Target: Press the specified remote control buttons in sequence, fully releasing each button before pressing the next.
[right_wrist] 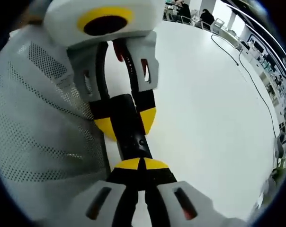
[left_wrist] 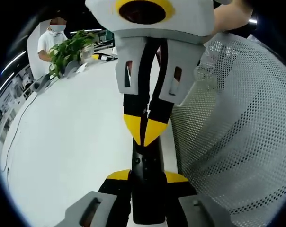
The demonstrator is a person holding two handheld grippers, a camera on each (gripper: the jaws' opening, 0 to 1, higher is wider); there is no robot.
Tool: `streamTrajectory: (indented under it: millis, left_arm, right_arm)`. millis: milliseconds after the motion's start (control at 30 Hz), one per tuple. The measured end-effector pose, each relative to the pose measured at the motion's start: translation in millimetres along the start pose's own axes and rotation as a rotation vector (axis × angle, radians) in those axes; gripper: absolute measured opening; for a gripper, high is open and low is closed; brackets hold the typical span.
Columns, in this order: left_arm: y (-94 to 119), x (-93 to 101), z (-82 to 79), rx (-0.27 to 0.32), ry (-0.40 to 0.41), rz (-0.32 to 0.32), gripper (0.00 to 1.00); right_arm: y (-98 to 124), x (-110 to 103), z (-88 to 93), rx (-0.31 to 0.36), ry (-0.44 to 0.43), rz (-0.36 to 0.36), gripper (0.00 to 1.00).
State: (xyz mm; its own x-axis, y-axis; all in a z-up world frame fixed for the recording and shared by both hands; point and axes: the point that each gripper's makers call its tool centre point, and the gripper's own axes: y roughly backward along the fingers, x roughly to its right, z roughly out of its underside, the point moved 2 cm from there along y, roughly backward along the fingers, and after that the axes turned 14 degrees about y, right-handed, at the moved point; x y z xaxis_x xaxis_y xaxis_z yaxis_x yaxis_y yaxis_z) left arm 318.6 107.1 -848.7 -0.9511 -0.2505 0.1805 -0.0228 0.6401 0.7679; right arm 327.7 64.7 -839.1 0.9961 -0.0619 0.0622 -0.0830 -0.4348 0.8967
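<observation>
A slim black remote (left_wrist: 146, 158) lies lengthwise between the yellow-tipped jaws of my left gripper (left_wrist: 147, 176), which is shut on its sides just above the white table (left_wrist: 76, 142). My right gripper (left_wrist: 145, 130) comes down from the top of the left gripper view with its yellow tips together, touching the remote's upper face near a small round button. In the right gripper view the right gripper (right_wrist: 140, 164) rests shut on the end of the remote (right_wrist: 132, 137), and the left gripper (right_wrist: 129, 122) clamps it from beyond. The buttons under the tips are hidden.
A white mesh surface (left_wrist: 237, 123) stands close beside the remote, also seen as white mesh (right_wrist: 39, 123). A potted plant (left_wrist: 69, 47) and a person (left_wrist: 50, 38) are at the table's far end. A thin cable (right_wrist: 249, 71) runs along the table edge.
</observation>
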Motion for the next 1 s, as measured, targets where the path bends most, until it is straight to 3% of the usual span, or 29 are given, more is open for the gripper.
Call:
streamTrajectory:
  millis: [67, 133, 233, 300, 367, 500, 633, 800, 867, 1000]
  left_arm:
    - [0, 0.1, 0.1, 0.003, -0.003, 0.000, 0.25]
    - [0, 0.3, -0.1, 0.002, -0.004, -0.002, 0.25]
    - [0, 0.3, -0.2, 0.001, -0.006, -0.002, 0.25]
    - [0, 0.2, -0.1, 0.002, -0.005, -0.002, 0.25]
    - [0, -0.1, -0.2, 0.007, -0.004, -0.001, 0.25]
    - [0, -0.4, -0.2, 0.019, 0.004, 0.000, 0.25]
    - [0, -0.6, -0.5, 0.024, 0.004, 0.000, 0.25]
    - [0, -0.7, -0.6, 0.023, 0.012, -0.001, 0.25]
    - [0, -1.1, -0.4, 0.032, 0.019, 0.001, 0.25]
    - [1, -1.5, -0.7, 0.042, 0.038, 0.006, 0.25]
  right_arm:
    - [1, 1, 0.5, 0.036, -0.122, -0.001, 0.00]
    - [1, 2, 1.1, 0.054, -0.189, 0.001, 0.00]
    - [2, 2, 1.0, 0.073, -0.230, 0.012, 0.00]
    - [0, -4, -4.4, 0.102, -0.237, -0.021, 0.00]
    - [-1, -4, -3.2, 0.072, -0.185, -0.003, 0.00]
    - [-2, -5, -5.2, 0.057, -0.172, 0.003, 0.00]
    - [-2, -6, -6.3, 0.027, 0.026, 0.028, 0.00]
    - [-3, -8, -7.1, 0.022, 0.158, 0.083, 0.00]
    - [-3, -9, -6.8, 0.021, 0.135, 0.086, 0.00]
    - [-3, -10, -8.8, 0.004, 0.167, 0.096, 0.00]
